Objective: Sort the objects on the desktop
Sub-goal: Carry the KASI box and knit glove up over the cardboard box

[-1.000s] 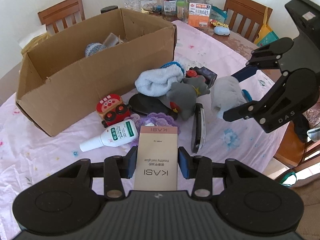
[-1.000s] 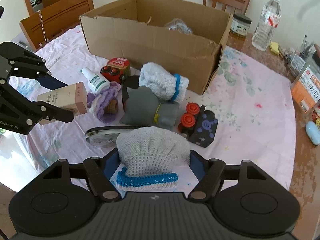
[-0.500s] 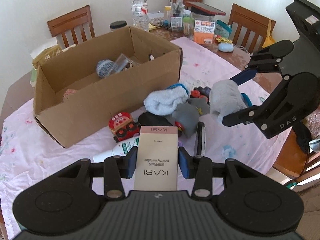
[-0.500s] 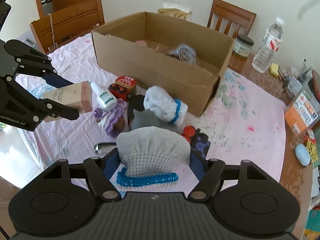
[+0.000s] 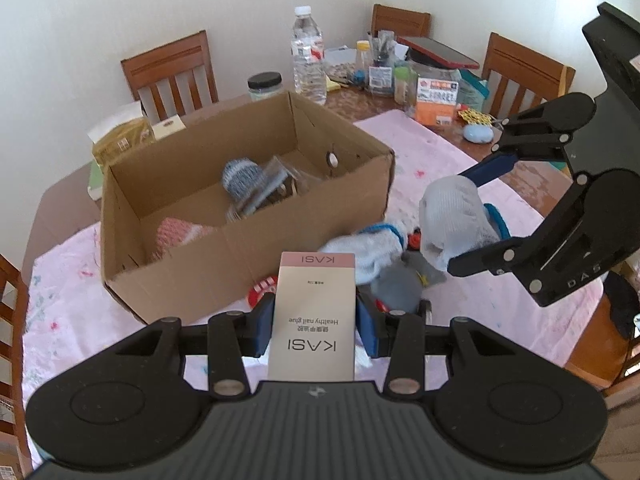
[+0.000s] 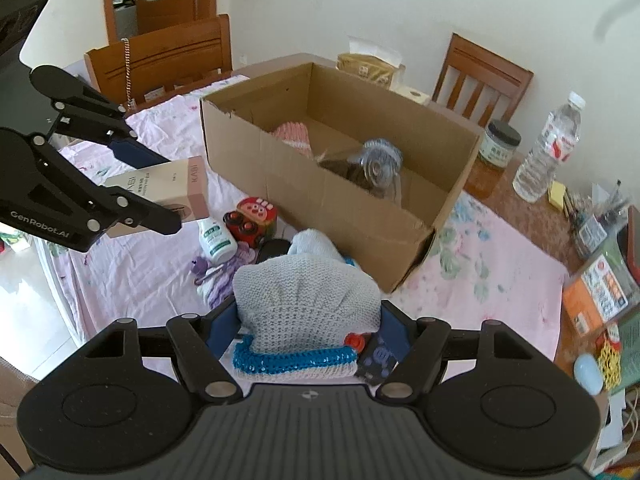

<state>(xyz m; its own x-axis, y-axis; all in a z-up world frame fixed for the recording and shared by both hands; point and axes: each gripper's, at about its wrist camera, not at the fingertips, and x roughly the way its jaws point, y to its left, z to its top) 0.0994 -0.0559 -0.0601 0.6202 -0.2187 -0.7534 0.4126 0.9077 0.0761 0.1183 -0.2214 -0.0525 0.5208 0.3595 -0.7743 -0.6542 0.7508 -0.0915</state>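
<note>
Left wrist view is showing the left gripper pinching a slim pink-and-beige nail glue box between its blue pads, jaws drawn in tight on the carton's sides. Compared with a second ago, the table is dropping away below: the cardboard box is now sitting lower in the picture and its inside is opening up to view, with a blue-grey knitted ball and a pink knitted piece already lying on its floor. Both hands are rising together.

Over in the right wrist view, the right gripper is carrying a grey knitted cap with a blue band, its jaws standing fairly wide but pressing on the cap's sides. The cap and the carton are both hanging clear of the pink tablecloth, near the cardboard box's front wall but not yet over its opening.

Still waiting on the cloth are a white squeeze bottle, a red toy car, a purple crocheted piece and a second pale knitted cap.

Judging from this lift, the pick-up is done and both items are heading for the cardboard box, so carrying across and releasing is what remains for this pair.
</note>
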